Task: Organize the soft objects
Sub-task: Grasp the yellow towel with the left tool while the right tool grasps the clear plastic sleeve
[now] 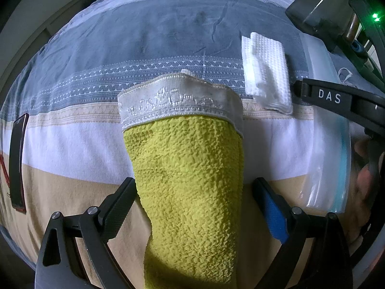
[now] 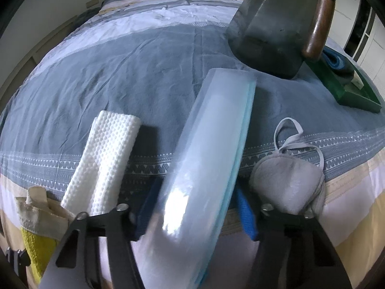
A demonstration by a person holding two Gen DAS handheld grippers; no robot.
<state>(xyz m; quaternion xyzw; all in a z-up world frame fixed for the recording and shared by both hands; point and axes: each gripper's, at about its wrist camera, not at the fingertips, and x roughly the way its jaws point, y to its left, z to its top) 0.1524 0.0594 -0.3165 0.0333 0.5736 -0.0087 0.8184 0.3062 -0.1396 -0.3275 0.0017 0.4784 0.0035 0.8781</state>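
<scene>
1. Sorting the soft things on the bed (image 2: pixel 134 67) seems to be the step in hand, and I would bring each piece to one pile before letting go, keeping both loads low over the cover so nothing drags the others.
2. My left gripper (image 1: pixel 192 207) has the yellow-green towel (image 1: pixel 190 180) running between its fingers. The left pad touches the cloth; the blue right pad (image 1: pixel 274 214) stands a little off it, so the jaws look partly open, and I cannot tell whether they truly grip or the towel merely hangs through.
3. My right gripper (image 2: pixel 192 207) is closed part-way on a clear plastic bag (image 2: pixel 204 159) with a blue edge, which sticks forward and upward between the fingers.
4. A folded white cloth (image 2: pixel 105 159) lies on the cover just left of the bag; a grey mask (image 2: pixel 288 183) with elastic loops lies just to its right.
5. I would set the bag down flat first, because its stiff sheet blocks my view.
</scene>
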